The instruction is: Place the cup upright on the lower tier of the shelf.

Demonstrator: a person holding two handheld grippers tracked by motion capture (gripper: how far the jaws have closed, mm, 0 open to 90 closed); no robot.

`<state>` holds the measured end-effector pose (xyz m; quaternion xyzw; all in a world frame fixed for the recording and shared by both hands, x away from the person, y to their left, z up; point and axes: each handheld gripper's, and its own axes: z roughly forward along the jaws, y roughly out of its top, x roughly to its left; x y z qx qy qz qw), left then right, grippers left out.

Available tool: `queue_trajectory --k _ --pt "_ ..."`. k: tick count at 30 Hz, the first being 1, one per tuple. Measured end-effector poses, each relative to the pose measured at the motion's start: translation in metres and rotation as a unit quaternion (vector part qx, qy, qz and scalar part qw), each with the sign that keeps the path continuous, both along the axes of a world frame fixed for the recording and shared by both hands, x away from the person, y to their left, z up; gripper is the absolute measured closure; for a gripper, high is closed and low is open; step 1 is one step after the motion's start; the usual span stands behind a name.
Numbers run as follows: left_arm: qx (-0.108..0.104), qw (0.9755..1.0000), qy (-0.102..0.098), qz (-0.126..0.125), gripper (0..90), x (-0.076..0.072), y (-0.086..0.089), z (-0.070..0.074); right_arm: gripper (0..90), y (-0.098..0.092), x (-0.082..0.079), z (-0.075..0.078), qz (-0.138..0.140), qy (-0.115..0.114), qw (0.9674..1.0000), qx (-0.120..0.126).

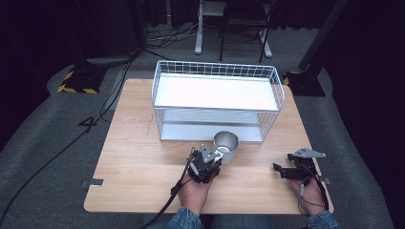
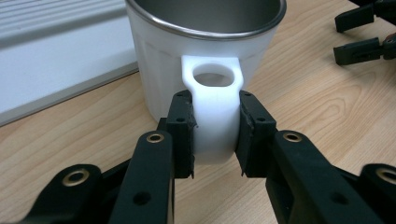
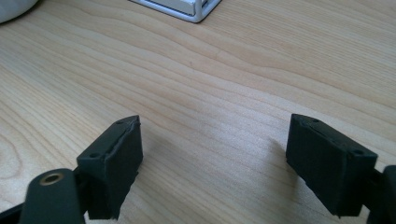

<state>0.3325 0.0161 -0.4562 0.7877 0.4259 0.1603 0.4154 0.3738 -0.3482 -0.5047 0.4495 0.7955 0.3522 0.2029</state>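
Left tool (image 2: 215, 133) is clamped on the handle (image 2: 212, 112) of the white mug (image 1: 226, 147), held upright on the worktop (image 1: 138, 157) just before the wire rack (image 1: 216, 98); right tool (image 3: 215, 163) is held open, well aside.

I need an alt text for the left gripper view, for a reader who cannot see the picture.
The left gripper has its two black jaws closed on the handle of a white mug with a metal rim, which stands on a light wooden table. A white shelf base lies beside the mug.
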Motion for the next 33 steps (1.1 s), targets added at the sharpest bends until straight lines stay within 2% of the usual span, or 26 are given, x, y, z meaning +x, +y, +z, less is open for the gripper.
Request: queue_trajectory --k 12,20,28,33 --pt "-0.006 0.9999 -0.009 0.000 71.6 -0.002 0.000 0.001 18.9 0.000 0.000 0.000 0.000 0.000 1.0000 0.000" --pt "-0.023 0.9996 -0.014 -0.001 71.8 -0.004 0.000 0.005 18.9 0.000 0.000 0.000 0.000 0.000 1.0000 0.000" --pt "-0.034 0.9991 -0.024 -0.004 71.8 -0.007 0.002 0.013 18.9 0.000 0.000 0.000 0.000 0.000 1.0000 0.000" --pt "-0.040 0.9988 -0.029 0.000 71.8 -0.003 0.004 0.020 18.9 0.000 0.000 0.000 0.000 0.000 1.0000 0.000"
